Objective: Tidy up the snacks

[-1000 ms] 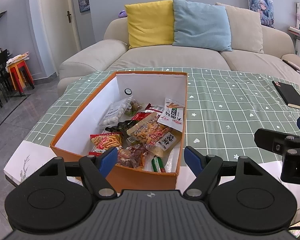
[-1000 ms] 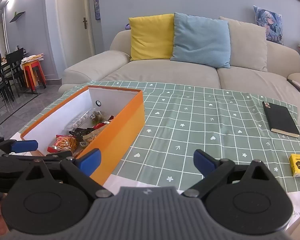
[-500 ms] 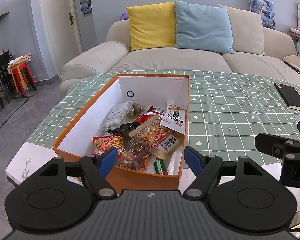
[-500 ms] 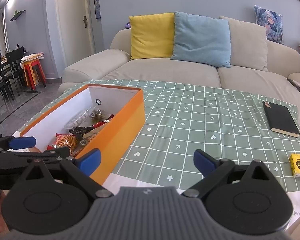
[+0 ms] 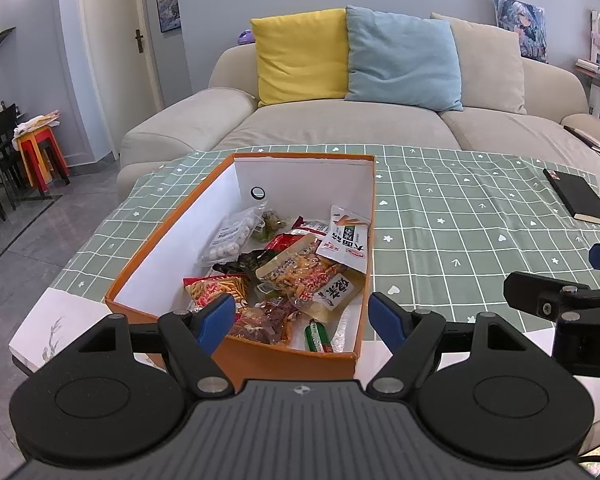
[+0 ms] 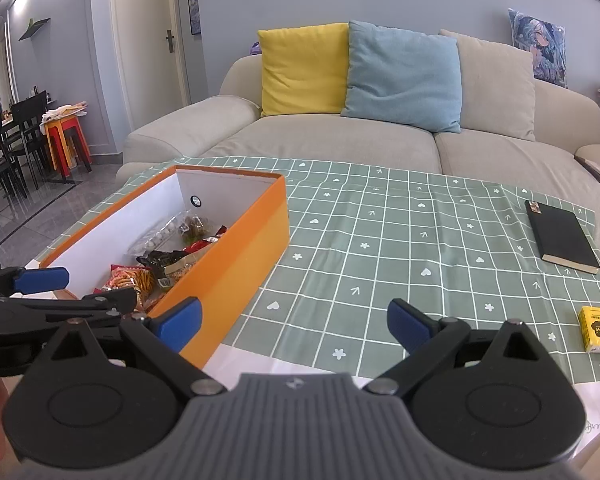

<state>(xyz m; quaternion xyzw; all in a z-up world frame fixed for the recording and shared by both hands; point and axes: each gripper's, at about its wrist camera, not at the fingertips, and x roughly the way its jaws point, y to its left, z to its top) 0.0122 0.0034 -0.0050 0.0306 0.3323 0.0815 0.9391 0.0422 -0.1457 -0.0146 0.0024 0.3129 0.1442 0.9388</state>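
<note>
An orange box point(image 5: 260, 356) with white inner walls sits on the green checked tablecloth point(image 5: 460, 216); the right wrist view shows the orange box point(image 6: 236, 264) at left. Several snack packets point(image 5: 300, 272) lie piled in it. My left gripper point(image 5: 302, 316) hangs open over the box's near end, holding nothing. My right gripper point(image 6: 294, 322) is open and empty above the cloth, just right of the box. A small yellow packet point(image 6: 596, 328) lies on the cloth at far right.
A black notebook point(image 6: 562, 236) rests on the cloth at the right. A beige sofa point(image 5: 340, 128) with yellow and blue cushions stands behind the table. Dark chairs and red stools point(image 5: 40, 152) stand on the left. The table's white near edge point(image 5: 60, 320) shows below the cloth.
The left gripper has drawn back and risen slightly, so the box sits a little farther off. The right gripper has barely moved. Both stay open.
</note>
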